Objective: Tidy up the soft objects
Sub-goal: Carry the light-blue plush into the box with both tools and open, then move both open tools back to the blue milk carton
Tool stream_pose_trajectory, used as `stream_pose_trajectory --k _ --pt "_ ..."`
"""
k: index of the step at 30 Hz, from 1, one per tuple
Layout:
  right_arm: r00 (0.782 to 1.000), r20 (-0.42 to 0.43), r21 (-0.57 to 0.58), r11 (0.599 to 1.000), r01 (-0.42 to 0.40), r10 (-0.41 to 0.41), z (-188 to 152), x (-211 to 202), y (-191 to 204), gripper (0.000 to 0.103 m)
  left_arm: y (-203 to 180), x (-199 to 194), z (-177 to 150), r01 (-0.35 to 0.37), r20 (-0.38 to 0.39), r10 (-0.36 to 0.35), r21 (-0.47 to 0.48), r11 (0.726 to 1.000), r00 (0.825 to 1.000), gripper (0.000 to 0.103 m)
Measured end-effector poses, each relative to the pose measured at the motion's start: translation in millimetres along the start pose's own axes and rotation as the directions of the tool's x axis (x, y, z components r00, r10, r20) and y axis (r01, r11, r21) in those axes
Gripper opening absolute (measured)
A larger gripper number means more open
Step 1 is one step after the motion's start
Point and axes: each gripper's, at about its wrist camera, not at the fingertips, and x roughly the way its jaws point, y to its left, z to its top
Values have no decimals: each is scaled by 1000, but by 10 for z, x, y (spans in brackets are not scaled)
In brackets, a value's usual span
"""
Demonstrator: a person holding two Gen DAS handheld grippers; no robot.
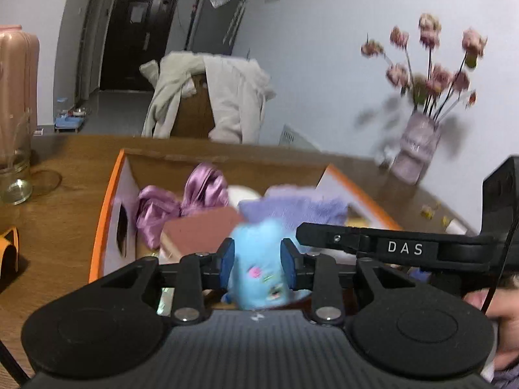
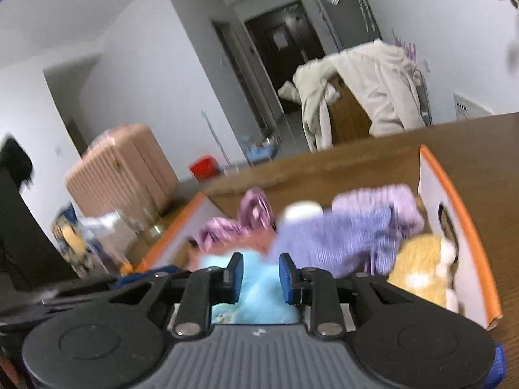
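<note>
Brown wood of the table point(image 1: 65, 162) runs out ahead of both tools, carrying an orange-edged cardboard box point(image 1: 107, 201) heaped with soft things: shiny pink-purple satin cloth point(image 1: 201, 188), a lilac fleece cloth point(image 1: 292, 207) and, seen from the right wrist, a yellow plush toy point(image 2: 418, 269). Directly between its blue pads, the left gripper point(image 1: 258, 259) is clamped on a fuzzy light-blue plush toy point(image 1: 259, 269) with pink stitched marks, held just short of the box's near wall. Ahead of the right gripper point(image 2: 260, 272), whose fingers stand apart with nothing pinched, the same blue fluff point(image 2: 256, 295) lies below and between them.
</note>
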Motion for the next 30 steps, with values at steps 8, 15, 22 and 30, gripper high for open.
stream_pose_trajectory --k 8,15,22,30 --pt "998 49 -35 999 40 -38 36 -295 91 25 -37 -263 22 -46 32 45 33 998 998 32" --pt "991 129 -174 982 67 -45 111 -1083 296 41 -360 -851 118 -110 116 101 71 991 988 42" --pt "976 200 -254 958 136 -86 -97 -1959 367 65 -765 -1620 -194 -182 247 148 119 976 958 69" --pt "965 246 -264 952 153 -87 -535 -2607 351 77 -1150 -2204 -605 -220 327 175 104 970 929 84"
